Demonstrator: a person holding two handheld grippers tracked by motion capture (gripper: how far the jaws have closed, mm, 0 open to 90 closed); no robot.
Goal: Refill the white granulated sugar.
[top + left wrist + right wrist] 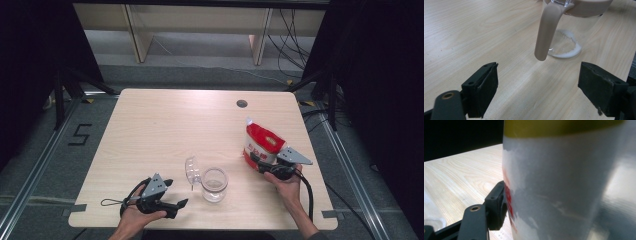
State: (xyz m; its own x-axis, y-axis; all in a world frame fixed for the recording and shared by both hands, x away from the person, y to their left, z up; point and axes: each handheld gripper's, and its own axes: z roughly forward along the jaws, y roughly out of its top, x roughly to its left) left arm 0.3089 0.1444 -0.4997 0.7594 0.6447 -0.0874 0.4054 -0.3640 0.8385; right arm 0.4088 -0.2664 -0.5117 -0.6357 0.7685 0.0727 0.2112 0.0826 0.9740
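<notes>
The right claw [261, 161] is clamped on the lower part of a red and white bag [261, 142]. In the right gripper view one black jaw presses the bag's side [554, 190]; the far jaw is hidden behind the bag. The bag stands upright at the right side of the surface [165, 130], its torn top corner pointing up.

The left claw [176, 194] is spread wide and grips nothing. It rests low over the surface near the front edge, pointing toward a clear jar [214, 184]. In the left gripper view the jar's beige handle [546, 32] hangs between and beyond the two jaws, apart from both. The jar's clear lid [192, 171] is tipped up, just left of the jar. The jar stands between the two claws, well apart from the bag.
</notes>
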